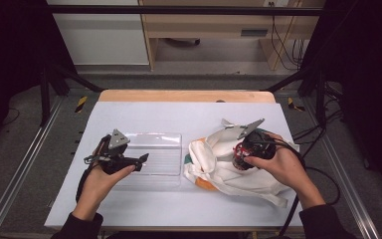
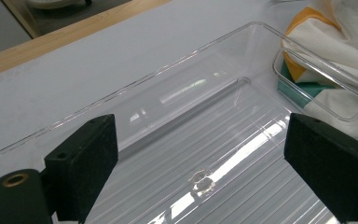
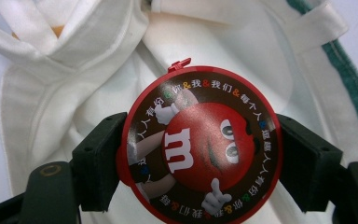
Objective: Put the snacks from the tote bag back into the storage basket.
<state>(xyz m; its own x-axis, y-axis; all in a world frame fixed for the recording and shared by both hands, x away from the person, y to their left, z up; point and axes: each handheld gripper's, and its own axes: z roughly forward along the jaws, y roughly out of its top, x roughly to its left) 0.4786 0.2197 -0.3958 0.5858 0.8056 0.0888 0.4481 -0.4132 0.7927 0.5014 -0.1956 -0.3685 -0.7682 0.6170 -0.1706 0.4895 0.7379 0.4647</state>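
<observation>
Candy tub (image 3: 200,144), red lid facing up, sits clamped in the right gripper (image 3: 200,158) right over the white cloth bag (image 1: 219,164). Left gripper (image 2: 200,163) hangs wide above the clear plastic tray (image 2: 121,107) on the table (image 1: 169,209).

The tray (image 1: 171,149) lies left of the cloth bag (image 1: 214,167) — just beside it — both on the table (image 1: 154,112).

Red-lidded candy tub (image 3: 200,144) (cartoon face on lid) over the white cloth bag (image 3: 74,88).
</observation>
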